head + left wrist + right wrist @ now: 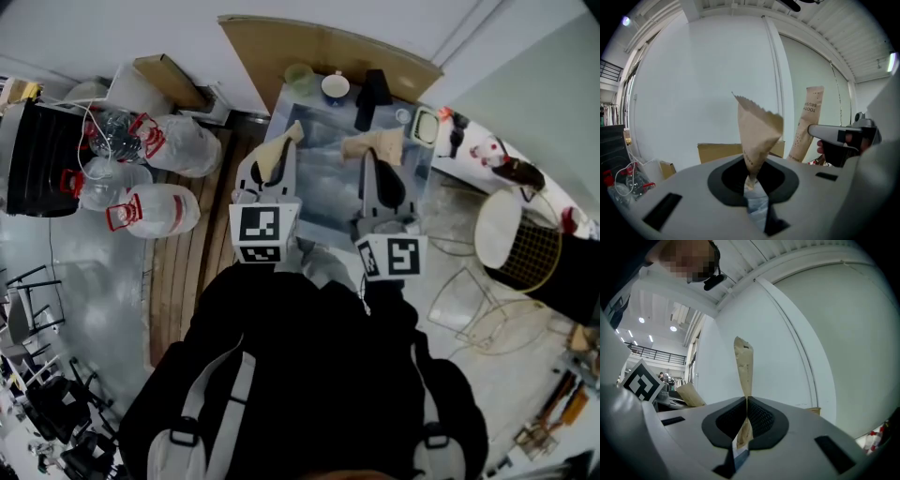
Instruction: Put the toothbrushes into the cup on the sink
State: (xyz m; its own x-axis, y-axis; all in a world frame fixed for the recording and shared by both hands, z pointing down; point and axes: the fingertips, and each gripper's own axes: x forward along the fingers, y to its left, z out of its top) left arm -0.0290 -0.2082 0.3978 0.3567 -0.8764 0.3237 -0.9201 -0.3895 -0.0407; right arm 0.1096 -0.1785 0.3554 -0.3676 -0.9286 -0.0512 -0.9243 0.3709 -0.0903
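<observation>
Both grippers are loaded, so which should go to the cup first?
Left, likely. The left gripper is shut on a packet whose tip is just short of the green cup; the right gripper, also shut on a packet, sits farther off.

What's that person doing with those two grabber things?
A person holds a gripper in each hand. The left gripper pinches one brown paper toothbrush packet, and the right gripper pinches a second packet. Both are held up over the sink, where a white cup stands. Neither packet is in the cup yet.
</observation>
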